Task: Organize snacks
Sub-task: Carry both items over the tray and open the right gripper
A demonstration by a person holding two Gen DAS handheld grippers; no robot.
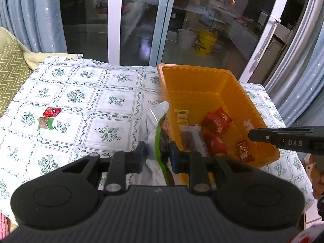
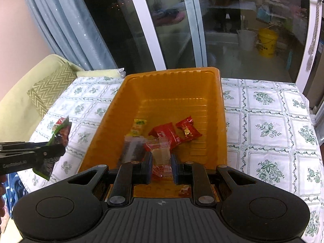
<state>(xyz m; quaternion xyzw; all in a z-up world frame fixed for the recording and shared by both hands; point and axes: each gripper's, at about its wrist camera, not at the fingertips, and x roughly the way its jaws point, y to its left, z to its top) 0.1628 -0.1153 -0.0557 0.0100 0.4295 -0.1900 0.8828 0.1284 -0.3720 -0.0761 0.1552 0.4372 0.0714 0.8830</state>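
The left gripper (image 1: 157, 158) is clamped on a green-edged snack packet (image 1: 156, 127), holding it upright just outside the left wall of the orange plastic bin (image 1: 202, 81); in the right wrist view the same packet (image 2: 58, 139) hangs above the tablecloth, clear of the bin's rim (image 2: 172, 71). The right gripper (image 2: 161, 167) is closed on a clear-wrapped wafer (image 2: 161, 156) low inside the bin's near end, with the near wall directly beneath its fingers.

On the bin floor lie a yellow sachet (image 2: 138, 127), two red packets (image 2: 166, 134) and a clear-wrapped dark bar (image 2: 131, 149), bunched toward the near half; the far half of the floor is bare orange plastic.

Left of the bin, the floral tablecloth (image 1: 81, 93) runs open to its far edge by the glass sliding door (image 1: 141, 20). Two small snacks, one red (image 1: 51, 111) and one green (image 1: 45, 123), sit touching near the left edge, well apart from the bin. A chevron cushion (image 1: 10, 70) borders that side.
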